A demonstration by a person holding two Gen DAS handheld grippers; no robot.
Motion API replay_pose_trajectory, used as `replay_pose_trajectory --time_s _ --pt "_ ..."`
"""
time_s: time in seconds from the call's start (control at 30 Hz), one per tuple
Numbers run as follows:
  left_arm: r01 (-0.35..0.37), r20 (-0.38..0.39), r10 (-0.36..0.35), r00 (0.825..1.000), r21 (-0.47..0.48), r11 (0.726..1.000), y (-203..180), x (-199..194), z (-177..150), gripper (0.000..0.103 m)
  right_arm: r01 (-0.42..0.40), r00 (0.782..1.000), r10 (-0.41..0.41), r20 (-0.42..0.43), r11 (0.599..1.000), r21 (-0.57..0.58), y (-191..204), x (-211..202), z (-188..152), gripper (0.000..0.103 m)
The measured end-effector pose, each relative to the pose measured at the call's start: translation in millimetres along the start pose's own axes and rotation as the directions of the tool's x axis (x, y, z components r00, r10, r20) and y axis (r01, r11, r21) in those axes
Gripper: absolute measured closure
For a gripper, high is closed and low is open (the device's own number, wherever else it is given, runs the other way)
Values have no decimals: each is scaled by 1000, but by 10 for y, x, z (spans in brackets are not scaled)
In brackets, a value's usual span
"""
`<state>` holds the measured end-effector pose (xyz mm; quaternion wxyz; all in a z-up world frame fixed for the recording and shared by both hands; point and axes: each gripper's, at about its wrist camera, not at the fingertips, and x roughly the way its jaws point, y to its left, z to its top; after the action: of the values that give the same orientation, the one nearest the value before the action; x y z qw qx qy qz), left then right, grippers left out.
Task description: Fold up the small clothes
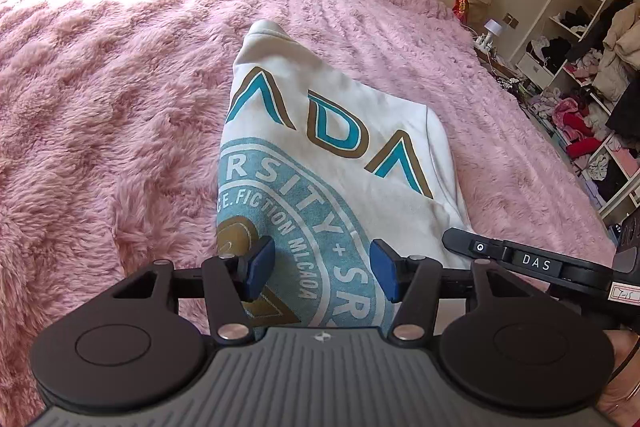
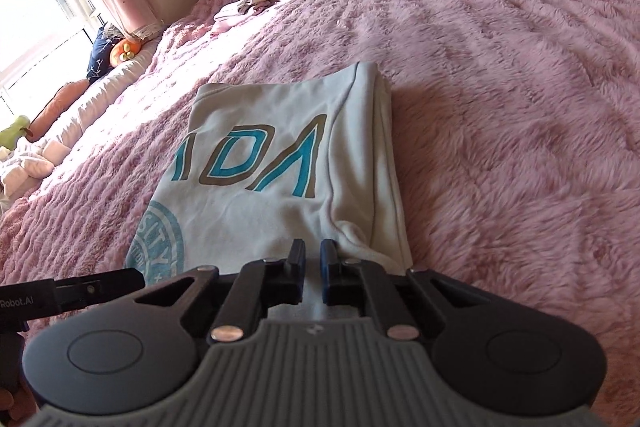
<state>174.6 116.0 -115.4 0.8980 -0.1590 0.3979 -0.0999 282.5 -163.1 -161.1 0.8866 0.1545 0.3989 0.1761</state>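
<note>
On a shaggy pink plush bedspread point(image 1: 120, 87) lies a folded white cotton sweatshirt point(image 1: 340, 147) printed with teal and tan block letters and a round pale-blue seal. Above its near edge, the left gripper point(image 1: 323, 269) is released, blue rubber pads spread wide over the seal, not pressing on it. At the near right corner of the garment, the right gripper point(image 2: 313, 269) is clenched, its black fingers drawn close; whether cloth is pinched between them cannot be told.
</note>
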Motion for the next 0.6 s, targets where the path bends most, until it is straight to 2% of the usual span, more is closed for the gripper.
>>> replay_pose_trajectory --time_s 0.1,0.13,0.2,0.27,0.33,0.43,0.47,0.53,0.57,0.6 --pt "-11 6 11 1000 0 1000 -49 -44 27 38 -8 1000 8 -1 1000 29 -14 -18 15 103" --pt "-14 16 14 1000 1 1000 -67 -86 41 38 -14 1000 14 7 999 33 7 -65 30 100" --pt "-28 36 28 999 8 1000 -118 -200 52 38 -26 999 25 41 999 25 83 -229 40 79" --pt "-52 52 51 997 15 999 -171 -344 48 31 -23 996 24 87 1000 -15 204 -467 4 73" --pt "-78 60 78 995 5 997 -230 -505 21 25 -10 995 16 100 998 -60 357 -689 -56 72" --pt "-117 67 116 991 7 993 -342 -743 -43 22 57 994 -45 97 990 -126 595 -956 -176 59" --pt "-139 81 137 987 16 990 -397 -855 -66 20 80 993 -66 97 986 -145 656 -1016 -207 51" --pt "-175 104 172 980 20 984 -492 -1038 -110 16 148 986 -130 103 971 -190 811 -1188 -311 43" --pt "-189 111 186 976 17 982 -530 -1122 -133 16 176 982 -159 98 964 -201 864 -1245 -356 34" --pt "-199 115 196 974 13 980 -568 -1196 -156 16 198 979 -183 87 958 -209 915 -1307 -404 30"
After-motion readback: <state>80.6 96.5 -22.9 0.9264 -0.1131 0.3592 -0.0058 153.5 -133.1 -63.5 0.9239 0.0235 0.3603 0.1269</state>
